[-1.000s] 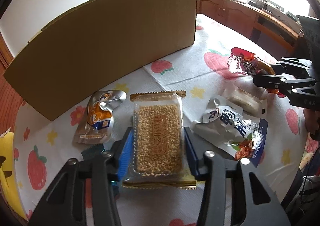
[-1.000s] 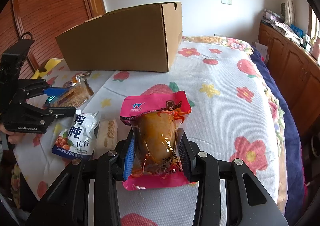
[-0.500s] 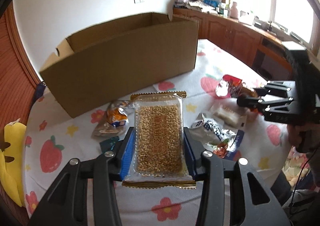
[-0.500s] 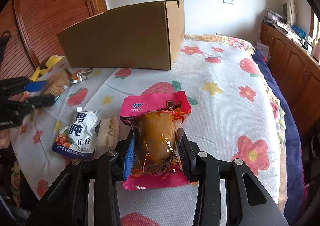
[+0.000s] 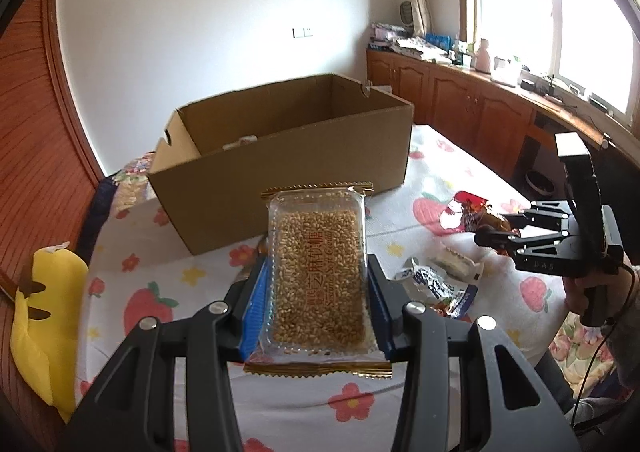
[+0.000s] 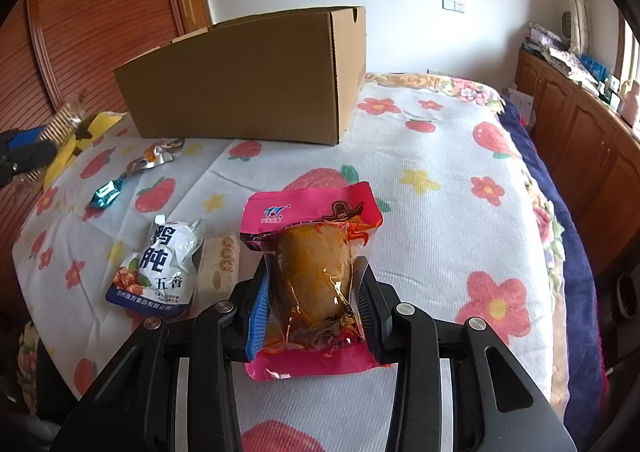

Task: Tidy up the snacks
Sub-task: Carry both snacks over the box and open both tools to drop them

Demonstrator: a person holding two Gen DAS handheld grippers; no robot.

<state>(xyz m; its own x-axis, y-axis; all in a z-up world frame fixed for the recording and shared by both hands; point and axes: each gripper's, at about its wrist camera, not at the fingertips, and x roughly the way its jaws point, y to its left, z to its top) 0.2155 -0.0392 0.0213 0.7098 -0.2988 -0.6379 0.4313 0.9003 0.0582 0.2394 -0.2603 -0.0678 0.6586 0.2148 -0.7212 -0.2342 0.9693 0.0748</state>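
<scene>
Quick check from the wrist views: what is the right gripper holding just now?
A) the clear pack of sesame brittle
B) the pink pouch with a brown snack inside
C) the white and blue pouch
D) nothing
B: the right gripper has its blue pads pressed on both sides of the pink pouch.

White plastered wall [image 5: 208, 11] with a light switch plate [image 5: 302, 32]. Reddish wood panelling [image 6: 100, 11] at left; a row of brown wooden cabinets [image 5: 460, 95] under bright, daylit windows [image 5: 560, 11]. Surface covered by floral, strawberry-print cloth [image 6: 440, 171].
</scene>
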